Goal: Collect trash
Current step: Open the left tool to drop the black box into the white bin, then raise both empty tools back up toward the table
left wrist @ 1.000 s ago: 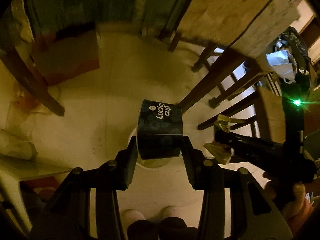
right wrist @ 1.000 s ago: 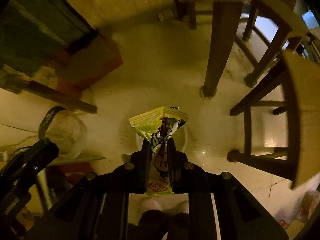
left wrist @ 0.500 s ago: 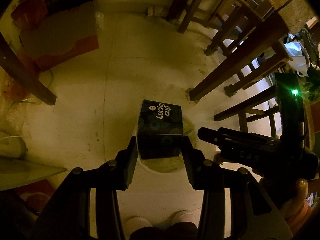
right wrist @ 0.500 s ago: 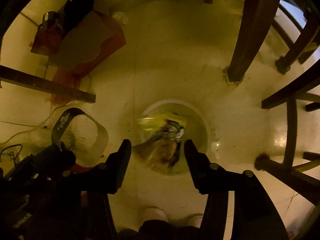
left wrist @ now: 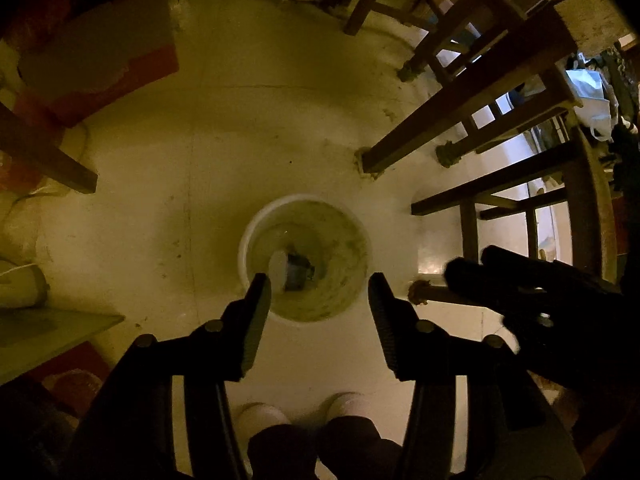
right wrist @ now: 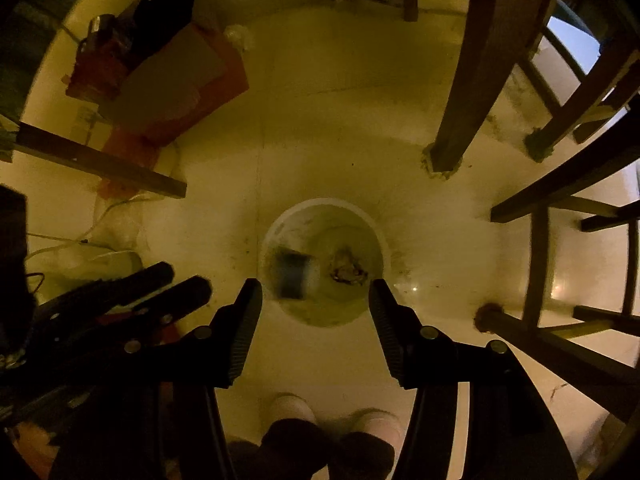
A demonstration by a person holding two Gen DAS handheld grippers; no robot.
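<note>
Over the bin (left wrist: 362,248) | left tool (left wrist: 319,295) — opening, empty | right tool (right wrist: 315,295) — apart, empty | cup (right wrist: 294,274) inside

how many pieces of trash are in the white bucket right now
2. A dark paper cup lies on its side in the left part of the white bucket, and a crumpled snack wrapper sits to its right on the bottom. Anything under them would be hidden.
</note>
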